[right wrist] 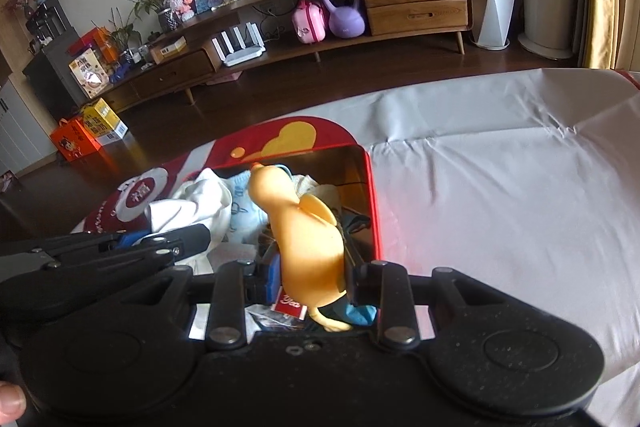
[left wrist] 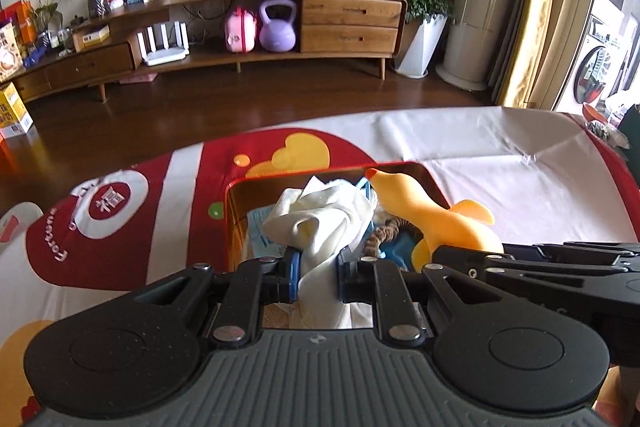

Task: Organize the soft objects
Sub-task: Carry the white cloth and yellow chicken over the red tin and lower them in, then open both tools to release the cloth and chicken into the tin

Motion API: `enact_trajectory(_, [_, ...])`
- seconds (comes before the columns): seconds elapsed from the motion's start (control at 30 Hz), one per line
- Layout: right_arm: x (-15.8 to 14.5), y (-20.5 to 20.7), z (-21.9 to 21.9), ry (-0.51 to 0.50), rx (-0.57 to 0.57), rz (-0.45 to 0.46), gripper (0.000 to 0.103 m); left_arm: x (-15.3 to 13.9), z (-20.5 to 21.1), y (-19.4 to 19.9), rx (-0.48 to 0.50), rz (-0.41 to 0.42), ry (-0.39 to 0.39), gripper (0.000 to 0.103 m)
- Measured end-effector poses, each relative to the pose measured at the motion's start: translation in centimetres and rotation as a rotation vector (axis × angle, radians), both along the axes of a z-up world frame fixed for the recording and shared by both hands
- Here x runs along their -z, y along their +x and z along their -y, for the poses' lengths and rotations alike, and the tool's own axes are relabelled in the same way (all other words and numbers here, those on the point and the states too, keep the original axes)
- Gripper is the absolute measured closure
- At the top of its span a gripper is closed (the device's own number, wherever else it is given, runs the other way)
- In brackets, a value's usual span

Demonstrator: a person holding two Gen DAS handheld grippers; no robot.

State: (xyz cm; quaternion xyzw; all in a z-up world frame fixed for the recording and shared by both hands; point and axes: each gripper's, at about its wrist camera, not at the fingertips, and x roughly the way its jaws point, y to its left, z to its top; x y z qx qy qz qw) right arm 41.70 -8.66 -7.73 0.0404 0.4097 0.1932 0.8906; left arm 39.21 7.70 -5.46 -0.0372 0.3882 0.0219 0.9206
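The left hand-held gripper (left wrist: pixel 318 273) is clenched on a bunched white cloth (left wrist: pixel 320 223); its blue pads pinch the fabric, which spills up above the jaws and hangs down below them. The right hand-held gripper (right wrist: pixel 310 277) is grasping a yellow rubber duck (right wrist: pixel 308 239) by its body, the duck standing nearly upright with its orange beak toward the far side and its small foot poking out beneath the jaws.

Both grippers are side by side over a red box (left wrist: pixel 236 211) with a shiny inner wall. The box sits on the desk (right wrist: pixel 500 195), which is covered by a white sheet and a red-and-white printed cloth (left wrist: pixel 120 219); the box lies where the red print meets the white, closer to the far edge than to the near one. Inside the box I can make out a light blue cloth (right wrist: pixel 242 207), a piece of braided rope (left wrist: pixel 376 241) and a small red card (right wrist: pixel 290 303), all jumbled together. The white cloth and the duck are both held above this jumble, at the box's opening, the cloth toward its left wall and the duck toward its right wall.

A fingertip (right wrist: pixel 10 401) shows at the lower left corner of the right wrist view.
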Motion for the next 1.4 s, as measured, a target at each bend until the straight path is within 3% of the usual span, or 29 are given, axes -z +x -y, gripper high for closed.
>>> enact_trajectory(0.63, [1.7, 0.5, -0.4, -0.044, -0.014, -0.002, 0.064, 4.0, 0.0, 1.0, 0.016, -0.062, -0.015, 0.086])
enact_trajectory(0.8, [1.0, 0.1, -0.1, -0.031, -0.02, 0.01, 0.059, 3.3, -0.1, 0.6, 0.007, -0.047, -0.013, 0.086])
enact_trajectory(0.97, [-0.2, -0.8, 0.2, -0.023, -0.018, 0.035, 0.052, 2.4, -0.4, -0.1, -0.015, -0.044, -0.018, 0.074])
enact_trajectory(1.23, [-2.2, -2.9, 0.9, -0.006, -0.036, 0.066, 0.052, 0.4, -0.9, -2.0, -0.02, -0.018, -0.053, 0.074])
enact_trajectory(1.3, [-2.8, -3.6, 1.2, 0.002, -0.049, 0.08, 0.045, -0.3, -0.9, -2.7, -0.017, -0.006, -0.059, 0.074])
enact_trajectory(1.4, [-3.7, -4.9, 1.5, -0.001, -0.067, 0.11, 0.043, -1.3, -0.5, -3.9, -0.006, 0.011, -0.053, 0.074])
